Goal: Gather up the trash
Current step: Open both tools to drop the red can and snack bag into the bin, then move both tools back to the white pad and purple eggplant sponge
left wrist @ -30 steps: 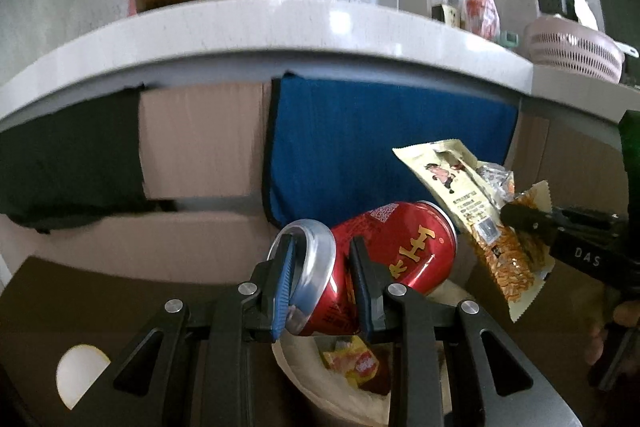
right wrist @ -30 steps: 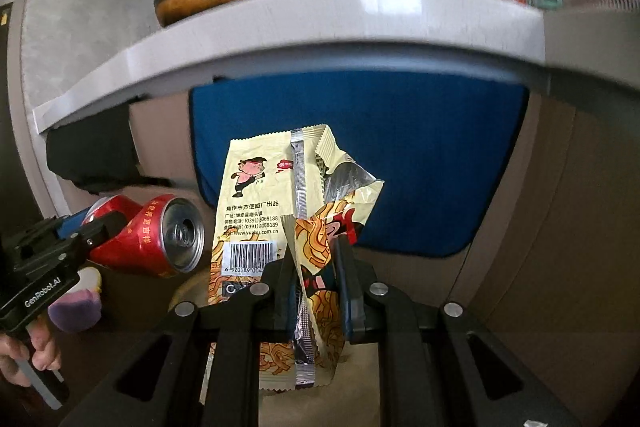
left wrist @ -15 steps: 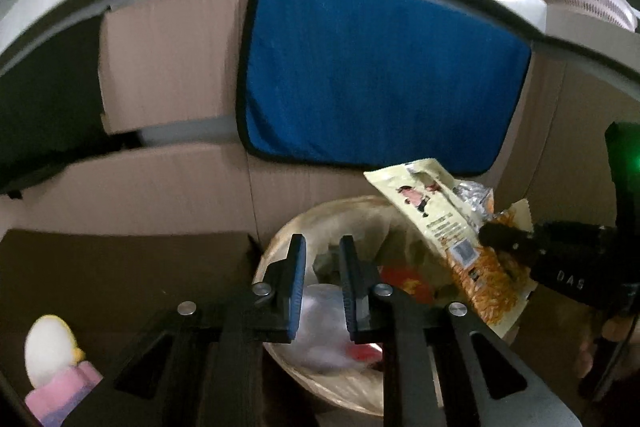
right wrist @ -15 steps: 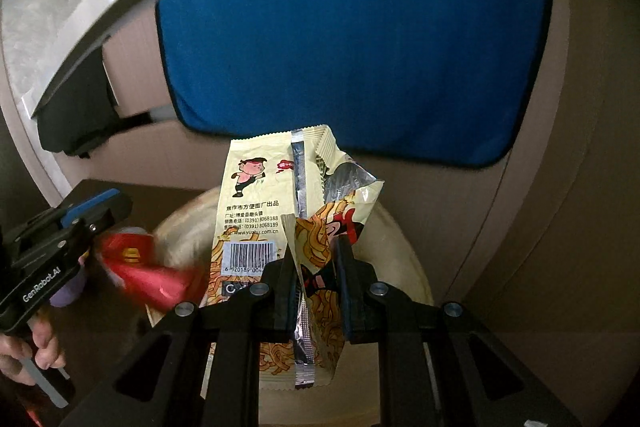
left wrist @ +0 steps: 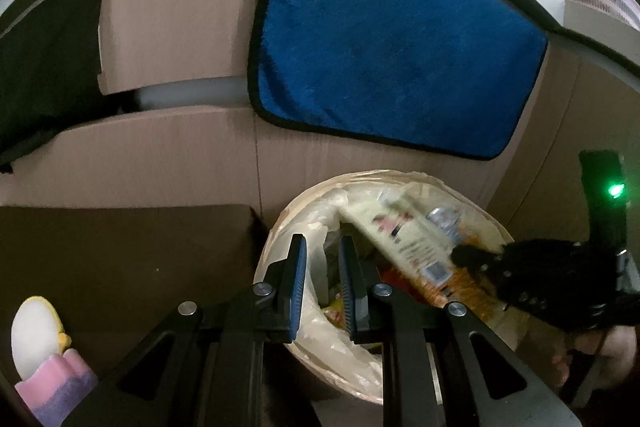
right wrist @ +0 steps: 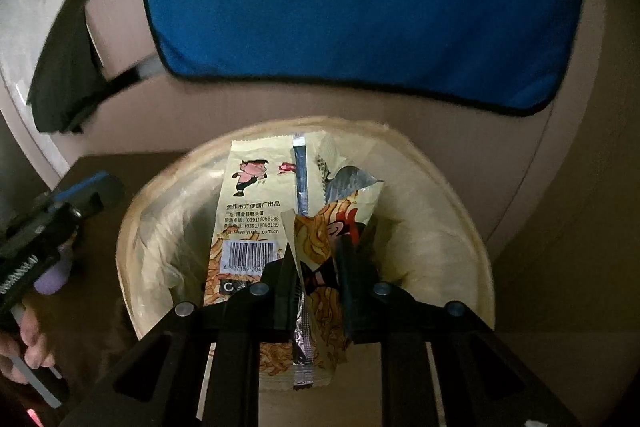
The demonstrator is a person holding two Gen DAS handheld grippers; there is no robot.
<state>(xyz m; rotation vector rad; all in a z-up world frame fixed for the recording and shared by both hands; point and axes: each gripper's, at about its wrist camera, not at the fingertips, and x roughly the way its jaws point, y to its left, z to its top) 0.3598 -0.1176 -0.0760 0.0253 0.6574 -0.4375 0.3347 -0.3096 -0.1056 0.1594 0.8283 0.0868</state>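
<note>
A round bin (left wrist: pixel 269 251) lined with a pale bag stands on the floor against the cabinet, with mixed trash inside. My left gripper (left wrist: pixel 323 243) hangs over the bin's left side, shut, with nothing between its fingers. A yellow snack wrapper (right wrist: pixel 256 203) with a cartoon figure and a barcode hangs over the bin's mouth (right wrist: pixel 124 239). My right gripper (right wrist: pixel 318 247) still pinches its lower part, and its jaws are beginning to open. In the left wrist view the wrapper (left wrist: pixel 404 235) is blurred, and the right gripper (left wrist: pixel 480 263) reaches in from the right. The left gripper (right wrist: pixel 100 189) shows at the left edge of the right wrist view.
A blue towel (left wrist: pixel 400 47) hangs on the cabinet front above the bin, and a black cloth (left wrist: pixel 44 67) hangs further left. A dark brown box top (left wrist: pixel 120 247) lies left of the bin, with a pink and white toy (left wrist: pixel 36 339) beside it. A hand (right wrist: pixel 28 343) holds the left gripper's handle.
The red can has left my left gripper and dropped into the bin, and those jaws have shut. Both grippers have sunk towards the bin and tipped downward, the wrapper going with the right one.
</note>
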